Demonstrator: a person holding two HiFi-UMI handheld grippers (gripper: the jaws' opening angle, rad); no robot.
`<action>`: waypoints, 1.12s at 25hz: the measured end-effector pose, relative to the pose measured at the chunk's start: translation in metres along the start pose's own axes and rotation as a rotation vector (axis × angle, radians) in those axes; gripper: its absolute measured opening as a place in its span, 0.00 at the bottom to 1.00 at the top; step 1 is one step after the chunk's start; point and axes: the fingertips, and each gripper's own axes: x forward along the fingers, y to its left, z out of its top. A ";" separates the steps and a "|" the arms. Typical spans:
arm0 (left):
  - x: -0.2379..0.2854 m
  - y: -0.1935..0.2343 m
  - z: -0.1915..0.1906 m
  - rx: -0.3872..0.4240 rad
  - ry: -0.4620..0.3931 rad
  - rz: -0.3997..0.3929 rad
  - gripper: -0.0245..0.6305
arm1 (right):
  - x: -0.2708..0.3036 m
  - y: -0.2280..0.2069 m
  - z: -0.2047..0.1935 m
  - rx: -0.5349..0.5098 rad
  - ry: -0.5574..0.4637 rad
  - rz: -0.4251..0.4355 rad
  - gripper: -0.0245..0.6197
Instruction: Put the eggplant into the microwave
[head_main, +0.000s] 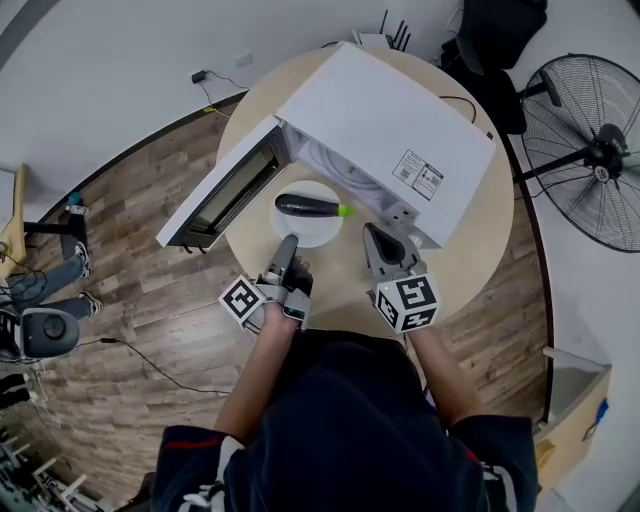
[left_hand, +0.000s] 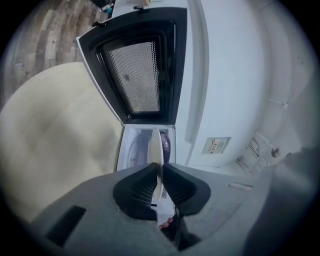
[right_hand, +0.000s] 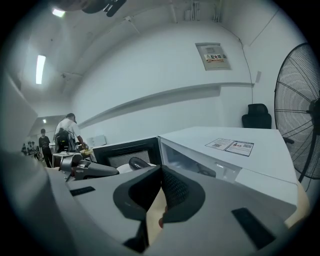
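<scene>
Left hand-held gripper (head_main: 287, 244) clamps plate (head_main: 318, 233) bearing eggplant (head_main: 308, 206).

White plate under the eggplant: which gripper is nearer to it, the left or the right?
Left. The left gripper is shut on the near rim of the white plate, below the eggplant. The right gripper, shut and empty, sits off the plate's right edge.
</scene>
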 end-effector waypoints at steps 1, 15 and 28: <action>0.004 0.004 0.002 0.004 0.018 0.005 0.09 | 0.001 0.000 -0.001 0.002 0.002 -0.011 0.05; 0.068 0.063 -0.001 -0.009 0.242 0.013 0.10 | 0.006 -0.018 -0.012 0.007 0.042 -0.153 0.05; 0.106 0.099 -0.005 -0.018 0.297 0.047 0.10 | 0.004 -0.023 -0.026 0.009 0.089 -0.195 0.05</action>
